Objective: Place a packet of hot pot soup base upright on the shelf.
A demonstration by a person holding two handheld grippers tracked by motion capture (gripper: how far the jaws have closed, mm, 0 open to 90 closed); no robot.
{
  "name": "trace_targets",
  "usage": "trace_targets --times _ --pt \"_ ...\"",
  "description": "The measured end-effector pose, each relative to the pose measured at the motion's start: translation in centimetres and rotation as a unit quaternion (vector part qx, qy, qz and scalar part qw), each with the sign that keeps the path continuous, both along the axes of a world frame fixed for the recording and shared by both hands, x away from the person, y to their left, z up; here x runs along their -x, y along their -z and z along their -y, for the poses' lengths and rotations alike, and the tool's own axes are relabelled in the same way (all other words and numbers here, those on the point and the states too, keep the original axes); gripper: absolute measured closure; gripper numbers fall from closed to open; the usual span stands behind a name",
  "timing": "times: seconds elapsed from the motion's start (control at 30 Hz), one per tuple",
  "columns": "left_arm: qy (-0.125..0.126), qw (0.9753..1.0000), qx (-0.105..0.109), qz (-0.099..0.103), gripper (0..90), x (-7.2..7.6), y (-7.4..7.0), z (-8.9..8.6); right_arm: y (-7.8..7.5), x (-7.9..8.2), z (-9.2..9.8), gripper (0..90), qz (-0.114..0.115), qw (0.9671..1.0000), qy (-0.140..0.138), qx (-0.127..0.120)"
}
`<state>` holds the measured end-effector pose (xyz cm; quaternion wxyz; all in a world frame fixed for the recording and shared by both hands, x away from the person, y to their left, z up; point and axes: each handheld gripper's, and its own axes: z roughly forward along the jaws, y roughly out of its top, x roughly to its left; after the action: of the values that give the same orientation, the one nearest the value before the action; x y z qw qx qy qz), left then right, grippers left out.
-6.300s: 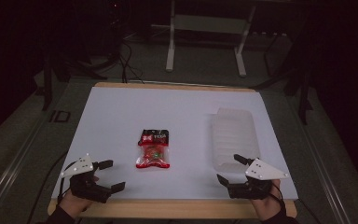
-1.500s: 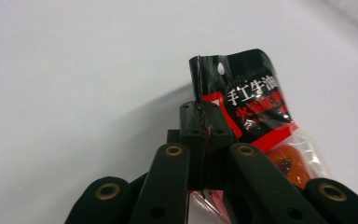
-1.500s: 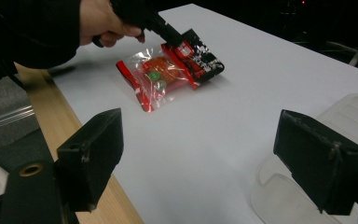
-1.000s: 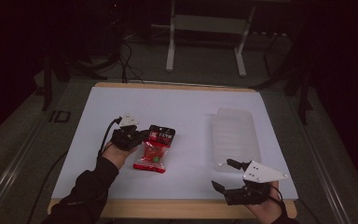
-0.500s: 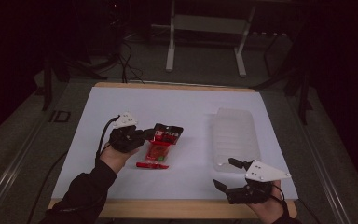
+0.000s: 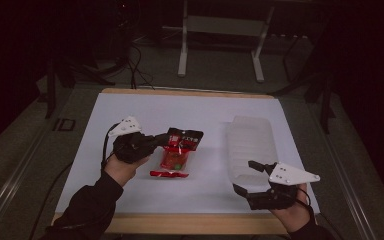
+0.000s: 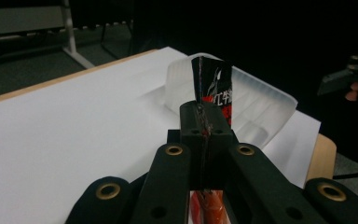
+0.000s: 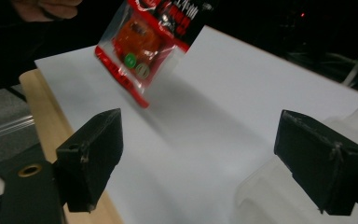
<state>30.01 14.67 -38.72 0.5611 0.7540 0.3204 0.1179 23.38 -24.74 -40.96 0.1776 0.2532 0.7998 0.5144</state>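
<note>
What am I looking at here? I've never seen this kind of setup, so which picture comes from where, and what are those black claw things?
No robot here: a person holds a hand-held two-jaw gripper in each hand. The high view looks down from above the person's side of the table, which is covered in white. The other two pictures come from cameras riding on the grippers, looking along their black jaws.

The left gripper has its jaws shut on the top edge of a red and black snack packet. In the right gripper view the packet hangs tilted above the table, so it seems lifted, at least partly.

The right gripper waits near the table's front edge, jaws wide open and holding nothing. Beside it lies a clear plastic tray, which looks empty.
</note>
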Motion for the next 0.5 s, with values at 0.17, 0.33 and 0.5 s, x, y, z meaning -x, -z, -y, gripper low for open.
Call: trace_targets --times 0.17,0.33,0.5 --pt "0.012 0.9997 0.019 0.005 89.3 0.4 -0.4 -0.1 -1.3 -1.0 -0.4 15.4 0.017 0.9998 -0.001 0.010" --pt "0.021 0.9991 0.037 0.010 89.3 0.8 -0.7 -0.1 -2.3 -2.2 -1.1 15.5 0.025 0.9996 -0.010 0.010" --pt "0.032 0.9981 0.052 0.011 89.3 1.3 -0.5 0.1 -3.4 -3.5 -2.1 15.5 0.026 0.9993 -0.022 0.014"
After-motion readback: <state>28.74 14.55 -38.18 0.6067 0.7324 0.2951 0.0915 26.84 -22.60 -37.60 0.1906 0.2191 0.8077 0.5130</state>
